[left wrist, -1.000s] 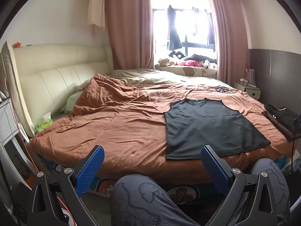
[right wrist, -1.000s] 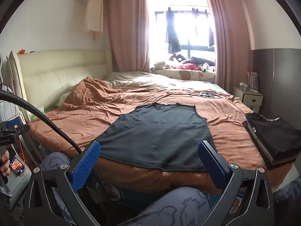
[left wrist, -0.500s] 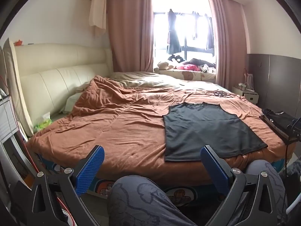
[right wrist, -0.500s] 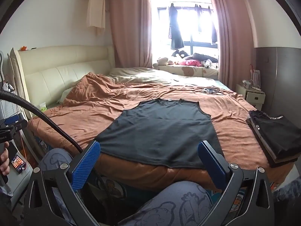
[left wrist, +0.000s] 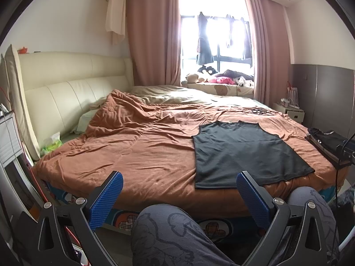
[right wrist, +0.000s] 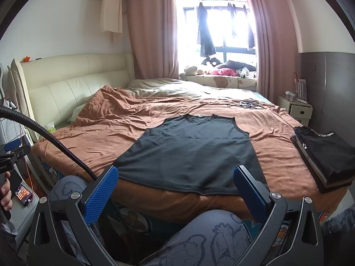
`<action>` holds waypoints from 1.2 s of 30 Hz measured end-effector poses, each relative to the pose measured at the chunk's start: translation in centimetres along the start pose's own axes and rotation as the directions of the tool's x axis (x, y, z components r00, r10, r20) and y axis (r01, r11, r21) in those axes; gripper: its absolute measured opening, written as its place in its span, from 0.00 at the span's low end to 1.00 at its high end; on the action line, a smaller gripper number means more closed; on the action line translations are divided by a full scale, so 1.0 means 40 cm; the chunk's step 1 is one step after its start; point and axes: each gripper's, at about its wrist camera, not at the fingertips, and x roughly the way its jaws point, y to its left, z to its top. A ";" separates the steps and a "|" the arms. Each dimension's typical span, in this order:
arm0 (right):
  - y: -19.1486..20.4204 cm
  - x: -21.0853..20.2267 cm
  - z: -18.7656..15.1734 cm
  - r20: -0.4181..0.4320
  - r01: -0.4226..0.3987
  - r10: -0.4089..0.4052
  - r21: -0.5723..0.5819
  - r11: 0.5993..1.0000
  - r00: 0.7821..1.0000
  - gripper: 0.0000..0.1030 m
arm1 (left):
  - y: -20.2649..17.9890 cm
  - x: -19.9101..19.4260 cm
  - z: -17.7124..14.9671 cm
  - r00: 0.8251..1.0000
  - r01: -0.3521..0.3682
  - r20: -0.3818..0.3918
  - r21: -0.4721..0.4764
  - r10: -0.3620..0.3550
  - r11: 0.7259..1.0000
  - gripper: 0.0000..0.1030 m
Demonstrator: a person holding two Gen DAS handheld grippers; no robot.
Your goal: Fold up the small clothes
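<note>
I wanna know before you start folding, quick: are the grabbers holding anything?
Left gripper: open, holding nothing.
Right gripper: open, holding nothing, short of the dark vest.

left hand-held gripper: jaws wide apart, holding nothing | right hand-held gripper: jaws wide apart, holding nothing

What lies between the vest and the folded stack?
Only bare blanket separates the vest from the stack, in the right wrist view.
</note>
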 end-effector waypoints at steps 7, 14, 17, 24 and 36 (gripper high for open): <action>0.006 -0.004 0.001 -0.001 -0.005 0.005 -0.004 1.000 1.000 1.00 | 0.001 -0.013 -0.013 1.000 0.006 0.003 -0.005 -0.006 1.000 1.00; 0.011 -0.013 -0.004 0.001 0.001 -0.001 -0.011 1.000 1.000 1.00 | 0.007 -0.023 -0.017 1.000 0.005 0.004 -0.004 -0.005 1.000 1.00; 0.006 -0.013 -0.002 -0.001 0.002 -0.002 -0.003 1.000 1.000 1.00 | 0.013 -0.025 -0.014 1.000 0.005 0.008 -0.003 -0.005 1.000 1.00; 0.009 -0.010 -0.002 -0.006 0.001 -0.001 0.005 1.000 1.000 1.00 | 0.021 -0.028 -0.020 1.000 0.003 0.013 -0.012 -0.003 1.000 1.00; 0.004 -0.009 -0.001 -0.009 -0.001 0.001 0.008 1.000 1.000 1.00 | 0.014 -0.025 -0.020 1.000 0.008 0.009 -0.011 -0.008 1.000 1.00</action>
